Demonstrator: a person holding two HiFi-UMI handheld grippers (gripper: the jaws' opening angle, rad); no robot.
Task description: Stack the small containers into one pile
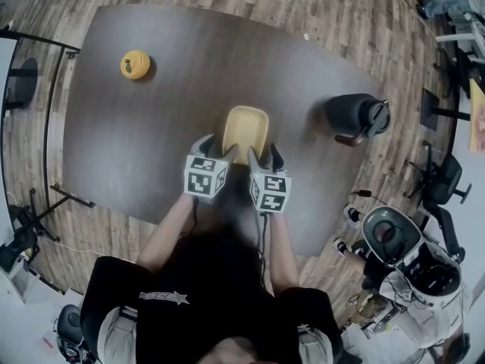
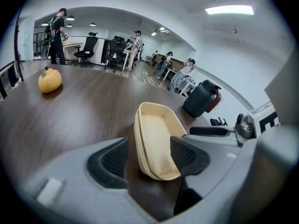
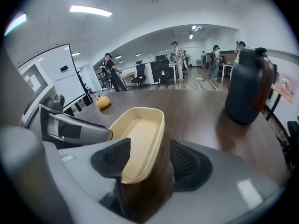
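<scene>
Two cream-yellow small containers sit nested in one pile on the dark table, just beyond both grippers. My left gripper stands open astride the pile's left wall. One pad is outside the wall and the other over the inside, and a gap shows at the outer pad. At the pile's right wall my right gripper is open in the same way, its pads standing off the rim. In the left gripper view the two rims of the containers lie one inside the other.
A round yellow-orange fruit-like object lies at the far left of the table. A black jug with a brown handle stands at the right. Office chairs, desks and several people are in the room beyond the table.
</scene>
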